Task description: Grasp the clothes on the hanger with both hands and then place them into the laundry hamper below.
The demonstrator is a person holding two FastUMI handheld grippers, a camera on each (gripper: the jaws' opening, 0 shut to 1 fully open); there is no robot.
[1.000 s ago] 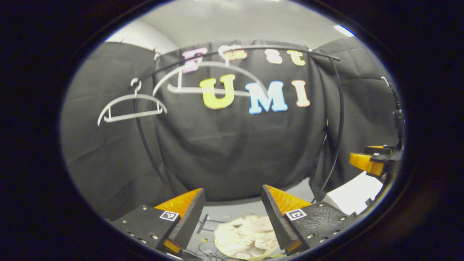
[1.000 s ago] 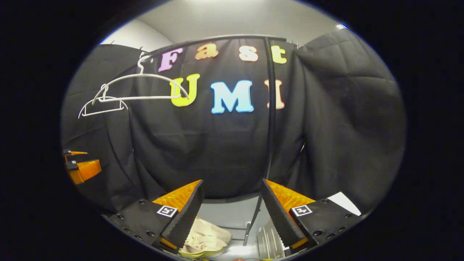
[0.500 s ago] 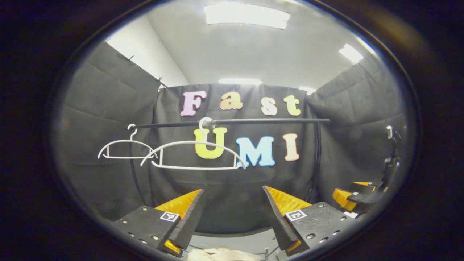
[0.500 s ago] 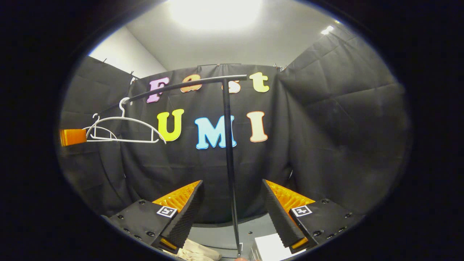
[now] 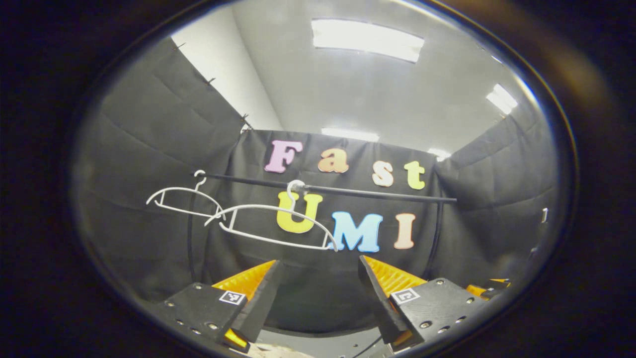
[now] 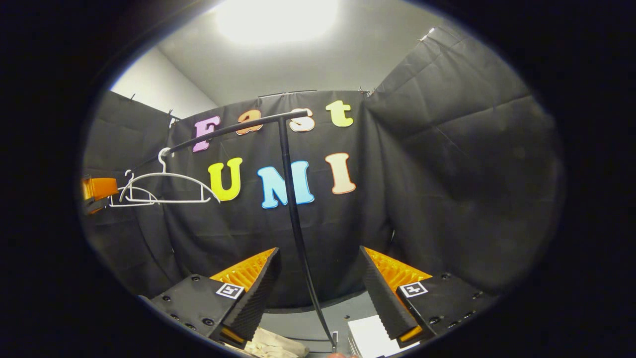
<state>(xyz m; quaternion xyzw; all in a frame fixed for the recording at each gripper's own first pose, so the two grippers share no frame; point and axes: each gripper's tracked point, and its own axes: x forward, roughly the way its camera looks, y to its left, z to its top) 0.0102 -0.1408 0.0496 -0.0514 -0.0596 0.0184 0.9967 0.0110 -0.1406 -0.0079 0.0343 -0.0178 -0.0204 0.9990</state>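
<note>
Two bare white hangers (image 5: 271, 226) (image 6: 164, 185) hang on the black rail (image 5: 348, 191) before the booth wall. No garment is on them. A fold of cream clothes (image 6: 277, 345) lies low down, below my right gripper's left finger; a sliver of the same clothes (image 5: 271, 352) shows at the bottom edge of the left gripper view. My left gripper (image 5: 318, 298) is open, with nothing between its fingers. My right gripper (image 6: 320, 293) is open too and holds nothing. Each gripper shows at the other view's edge: the left gripper (image 6: 98, 189) and the right gripper (image 5: 489, 287).
The rack's black upright post (image 6: 294, 223) rises just in front of my right gripper, between its fingers in the view. A white flat object (image 6: 368, 339) lies on the grey floor by the post's foot. Black cloth walls close in on three sides.
Both grippers have tipped upward: the ceiling lights have come into view and the hangers sit lower. The cream clothes below have slid almost out of the bottom. Both grippers stayed open.
</note>
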